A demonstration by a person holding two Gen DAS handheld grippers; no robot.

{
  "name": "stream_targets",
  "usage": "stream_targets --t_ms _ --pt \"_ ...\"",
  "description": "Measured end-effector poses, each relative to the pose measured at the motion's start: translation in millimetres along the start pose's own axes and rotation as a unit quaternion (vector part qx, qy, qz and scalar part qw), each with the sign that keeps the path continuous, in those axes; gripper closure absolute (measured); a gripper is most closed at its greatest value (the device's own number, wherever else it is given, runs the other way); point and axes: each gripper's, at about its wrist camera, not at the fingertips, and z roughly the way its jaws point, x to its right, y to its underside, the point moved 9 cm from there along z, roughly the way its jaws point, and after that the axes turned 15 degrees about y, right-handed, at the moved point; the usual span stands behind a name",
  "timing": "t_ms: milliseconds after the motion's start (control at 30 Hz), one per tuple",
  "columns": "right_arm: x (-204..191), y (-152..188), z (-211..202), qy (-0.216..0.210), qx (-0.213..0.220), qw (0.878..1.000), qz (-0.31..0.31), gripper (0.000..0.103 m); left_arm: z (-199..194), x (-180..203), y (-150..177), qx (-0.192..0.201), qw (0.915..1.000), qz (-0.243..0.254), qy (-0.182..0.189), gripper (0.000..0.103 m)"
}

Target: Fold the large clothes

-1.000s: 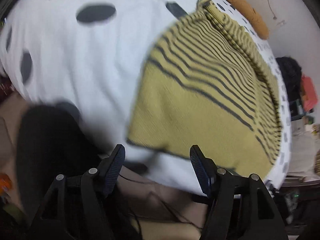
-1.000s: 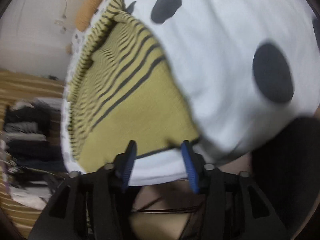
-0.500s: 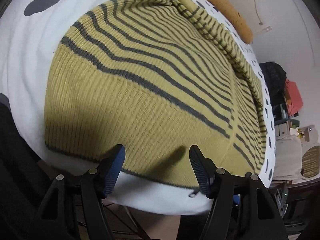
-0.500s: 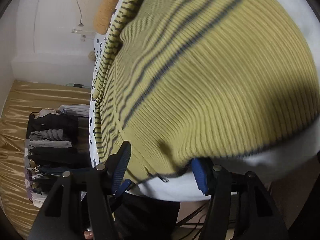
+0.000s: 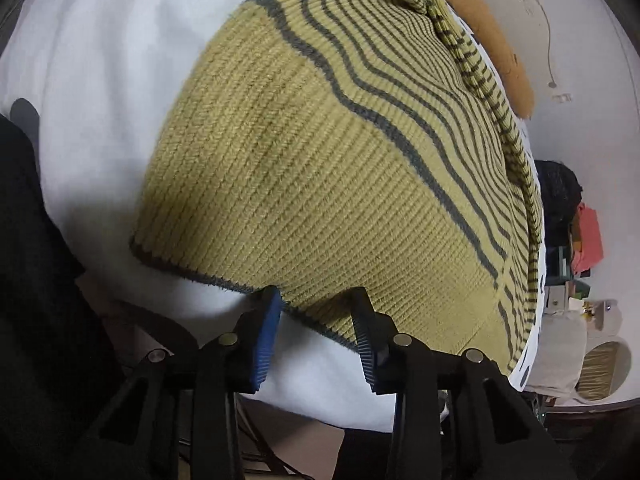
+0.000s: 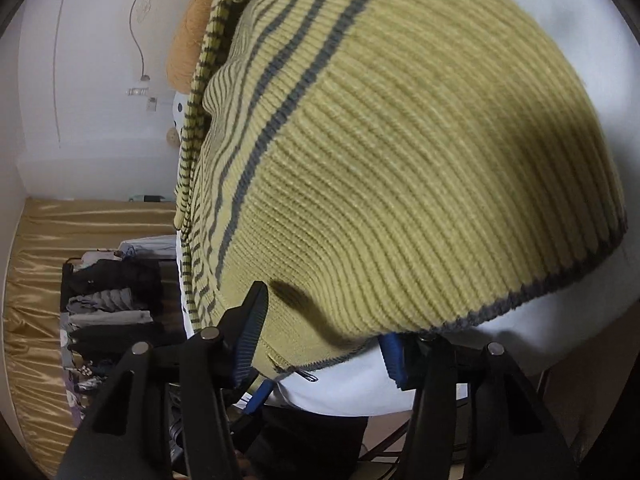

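1. Garment: a yellow-green ribbed knit sweater [image 5: 320, 168] with dark grey stripes lies spread on a bed under a white duvet with dark spots [image 5: 100, 80]; its grey-edged hem [image 5: 200, 276] runs along the near edge of the bed; the striped upper part reaches toward an orange-brown pillow [image 5: 492, 36] at the far end.
2. Fold status: in the left view the left side of the sweater appears already straight-edged, possibly turned in; a striped sleeve [image 5: 516, 152] lies along the right side; no crosswise fold is visible; judged from this, the task is at an early-to-middle stage.
3. Left hand-held gripper [image 5: 316, 300]: jaws closing; the hem sits between them; the pads do not yet press on the knit.
4. Right hand-held gripper [image 6: 320, 320]: jaws closing; the corner of the hem [image 6: 312, 364] lies between them, one finger above the cloth and one partly hidden beneath it; firm contact is not visible.
5. Remaining work, as a judgement: secure both hem points; carry the hem toward the collar end; flatten the result; any further halving follows.
6. Background: stacked folded clothes [image 6: 108, 304] stand beside the bed, well apart from the sweater.
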Motion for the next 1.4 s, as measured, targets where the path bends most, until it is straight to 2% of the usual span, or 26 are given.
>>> stream_targets --t_ms 100,133,167,200,267,333,400,433,467,533,600,633,733,867,1067,1267,1333,1400 --pt "-8 2 3 -0.002 0.001 1.000 -0.002 0.050 -1 1 2 -0.007 0.9999 -0.012 -0.002 0.064" --pt "-11 2 3 -0.001 0.001 1.000 -0.004 0.050 -6 2 7 -0.012 0.9998 -0.012 -0.007 0.052" --pt "-13 2 2 0.001 0.000 1.000 -0.009 0.050 -10 -3 10 -0.013 0.9997 -0.015 -0.014 0.029" --pt "-11 0 -1 0.002 0.000 1.000 -0.012 0.050 -14 -6 13 -0.010 0.9995 -0.021 -0.021 0.021" --pt "-14 -1 -3 -0.001 0.000 1.000 -0.017 0.050 -18 -15 15 0.006 0.9991 -0.038 -0.015 0.020" --pt "-15 0 -2 0.002 0.002 1.000 -0.025 0.050 -12 -17 8 0.002 0.9980 -0.063 0.009 0.020" --pt "-19 1 1 0.006 0.002 0.999 -0.031 0.050 -13 -12 -7 0.023 0.9957 -0.080 0.039 0.021" --pt "-20 1 1 0.007 0.003 0.999 -0.032 0.050 -13 -6 -15 0.030 0.9954 -0.077 0.048 0.028" --pt "-21 0 1 0.004 0.003 1.000 -0.031 0.050 -11 1 -23 0.032 0.9962 -0.064 0.049 0.056" --pt "-23 -1 -1 0.001 0.008 0.999 -0.033 0.062 -5 20 -33 0.012 0.9992 -0.017 0.033 0.090" --pt "-27 -4 -4 -0.001 0.008 0.999 -0.046 0.085 -9 35 -36 0.012 0.9997 0.014 0.016 0.092" --pt "-30 -5 -7 -0.002 0.012 0.999 -0.052 0.088 -17 46 -36 0.020 0.9991 0.034 0.014 0.093" --pt "-49 -10 -27 -0.010 0.036 0.996 -0.075 0.089 -41 79 -42 0.052 0.9951 0.082 0.020 0.093" --pt "-91 -20 -56 -0.033 0.068 0.989 -0.128 0.091 -56 124 -67 0.079 0.9873 0.134 0.033 0.093" --pt "-162 -67 -83 -0.044 0.123 0.973 -0.192 0.091 -56 185 -138 0.110 0.9764 0.180 0.046 0.093" --pt "-243 -148 -69 -0.018 0.161 0.953 -0.256 0.092 -4 256 -230 0.123 0.9597 0.252 0.011 0.093" --pt "-267 -178 -57 -0.017 0.164 0.951 -0.262 0.092 21 277 -268 0.127 0.9549 0.268 0.002 0.093" --pt "-287 -210 -40 -0.005 0.172 0.947 -0.270 0.092 49 294 -301 0.122 0.9541 0.274 -0.007 0.093"
